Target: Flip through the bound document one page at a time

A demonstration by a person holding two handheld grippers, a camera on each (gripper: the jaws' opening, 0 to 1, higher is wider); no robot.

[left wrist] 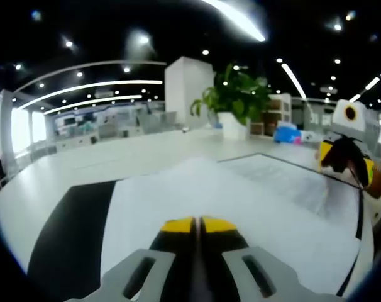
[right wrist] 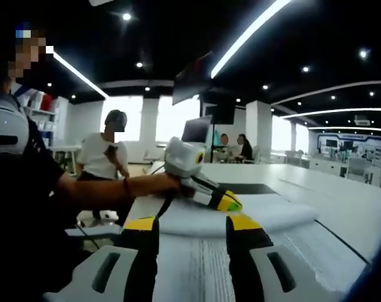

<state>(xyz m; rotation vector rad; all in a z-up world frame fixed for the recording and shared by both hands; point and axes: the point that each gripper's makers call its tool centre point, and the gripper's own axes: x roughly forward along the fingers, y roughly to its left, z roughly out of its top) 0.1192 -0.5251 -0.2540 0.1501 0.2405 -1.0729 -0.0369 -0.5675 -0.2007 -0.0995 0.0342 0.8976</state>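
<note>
Left gripper view: left claw [left wrist: 200, 224] pressed together at six o'clock, tips down on the bound document [left wrist: 241, 195], likely pinning it flat on the worktop [left wrist: 115, 157]. Right gripper view: right claw [right wrist: 193, 224] spread over printed pages, a lifted page [right wrist: 253, 214] bulging at twelve o'clock, ready for turning.

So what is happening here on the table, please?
A person holds a gripper in each hand and is paging through a bound document that lies open on a white table. The left gripper, fingers together, rests on a curled white page that is partly lifted over. The right gripper has its fingers apart above the printed page, not holding anything. Other people sit in the office behind.
</note>
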